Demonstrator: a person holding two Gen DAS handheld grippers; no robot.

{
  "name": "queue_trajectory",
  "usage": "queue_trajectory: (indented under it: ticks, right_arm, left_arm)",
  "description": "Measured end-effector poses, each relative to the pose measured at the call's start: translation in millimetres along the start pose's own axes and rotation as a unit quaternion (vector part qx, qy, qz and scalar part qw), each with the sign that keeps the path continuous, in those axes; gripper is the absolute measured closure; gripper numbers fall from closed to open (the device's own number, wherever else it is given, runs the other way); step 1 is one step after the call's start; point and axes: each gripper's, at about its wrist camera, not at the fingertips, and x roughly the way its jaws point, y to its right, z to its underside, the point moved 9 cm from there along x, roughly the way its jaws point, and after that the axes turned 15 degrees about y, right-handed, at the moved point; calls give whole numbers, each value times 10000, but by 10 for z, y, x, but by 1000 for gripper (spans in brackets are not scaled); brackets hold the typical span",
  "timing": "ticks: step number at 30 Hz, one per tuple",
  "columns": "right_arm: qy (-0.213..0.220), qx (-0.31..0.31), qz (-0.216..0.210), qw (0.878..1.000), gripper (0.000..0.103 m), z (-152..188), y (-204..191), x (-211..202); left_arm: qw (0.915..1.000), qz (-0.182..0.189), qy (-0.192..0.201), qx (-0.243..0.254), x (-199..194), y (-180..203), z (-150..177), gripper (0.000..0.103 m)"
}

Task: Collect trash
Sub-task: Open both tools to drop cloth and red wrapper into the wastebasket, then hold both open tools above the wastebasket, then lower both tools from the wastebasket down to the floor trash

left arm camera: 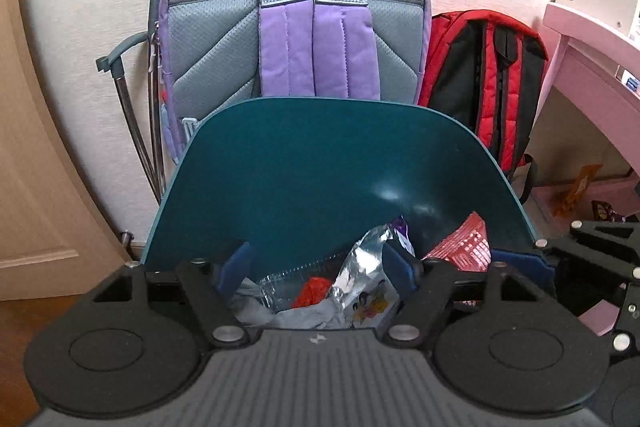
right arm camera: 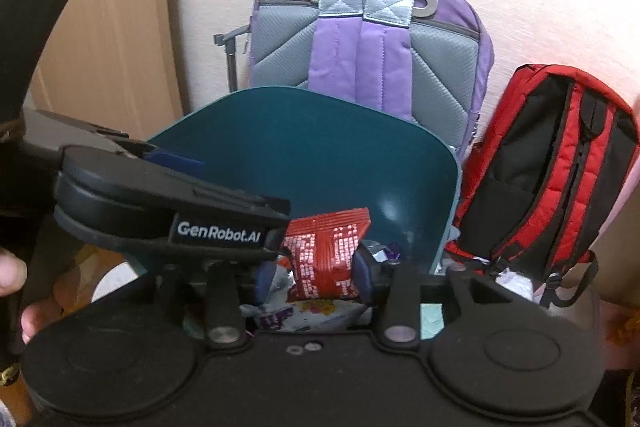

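Left gripper (left arm camera: 316, 269): nearest in the left wrist view, over the bin's mouth; its blue pads (left arm camera: 236, 263) stand apart. A silver wrapper lies between them, and no pad presses on it.
Right gripper (right arm camera: 314, 273): nearest in the right wrist view, also at the bin's mouth; its jaws stand apart around a red wrapper. The right pad (right arm camera: 362, 273) sits just beside the wrapper's edge, and whether it touches cannot be told.
Silver wrapper (left arm camera: 362, 267): crumpled foil, upright on the heap inside the bin, between the left gripper's pads.
Red wrapper (right arm camera: 324, 253): red with white print, bent, resting on the other trash between the right gripper's pads; in the left wrist view it shows to the right of the silver wrapper.
Other trash (left arm camera: 288, 291): clear plastic, a red scrap and a printed white packet piled low in the bin.
Hand (right arm camera: 16, 291): fingers at the left edge of the right wrist view, around the left gripper's handle.
Bin (left arm camera: 320, 163): teal, its raised flat lid standing behind the trash.
Purple backpack (left arm camera: 296, 23): upright against the wall, right behind the lid, straps facing out.
Red backpack (left arm camera: 484, 75): red and black, leaning on the wall to the purple one's right.
Door (right arm camera: 104, 27): light wood, far left.
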Motion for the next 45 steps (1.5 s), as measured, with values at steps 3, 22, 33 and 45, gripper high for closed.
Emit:
queue_trajectory:
  ticks: [3, 22, 33, 45]
  right_arm:
    - [62, -9, 10, 10000, 59, -23, -22, -67]
    - [429, -80, 127, 9990, 57, -247, -245, -1211]
    - [499, -140, -81, 9986, 57, -63, -478, -1875]
    - [262, 209, -365, 9988, 56, 527, -585, -2105]
  left_arm:
    - [10000, 12, 40, -37, -101, 1, -2, 28]
    - [9987, 98, 504, 7, -1390, 197, -110, 27]
    - [9981, 143, 571, 163, -2102, 289, 195, 20]
    - [9989, 379, 254, 133, -2375, 324, 814, 19]
